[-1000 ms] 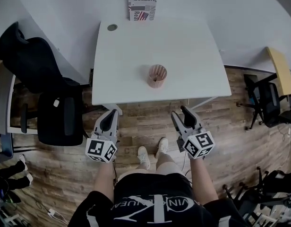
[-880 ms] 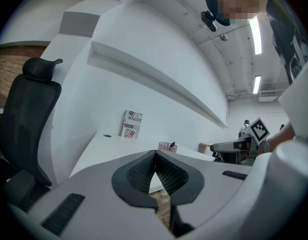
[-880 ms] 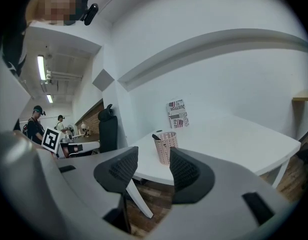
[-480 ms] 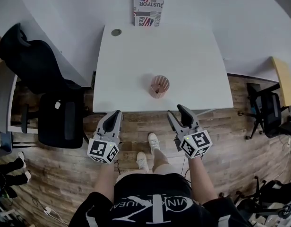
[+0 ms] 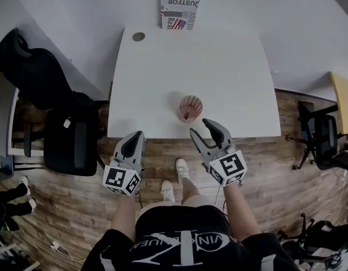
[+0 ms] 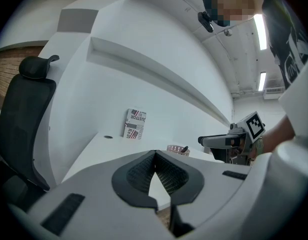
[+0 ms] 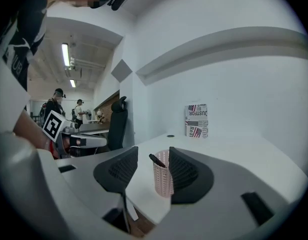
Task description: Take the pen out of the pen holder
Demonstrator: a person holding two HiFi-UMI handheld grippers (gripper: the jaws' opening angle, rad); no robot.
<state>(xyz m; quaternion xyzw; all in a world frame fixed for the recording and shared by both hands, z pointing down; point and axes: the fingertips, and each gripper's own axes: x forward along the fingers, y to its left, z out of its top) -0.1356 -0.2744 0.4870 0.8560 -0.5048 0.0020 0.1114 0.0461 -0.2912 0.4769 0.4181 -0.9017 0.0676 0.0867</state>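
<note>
Jaws apart and empty on right gripper, near pink mesh pen holder (dark pen inside); jaws together on left gripper, farther off.

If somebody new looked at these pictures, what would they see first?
Probably the pink pen holder standing near the front edge of the white table, with a dark pen poking out. Next, the two tools with marker cubes held just before that edge: the right tool open and aimed at the holder, the left tool shut.
</note>
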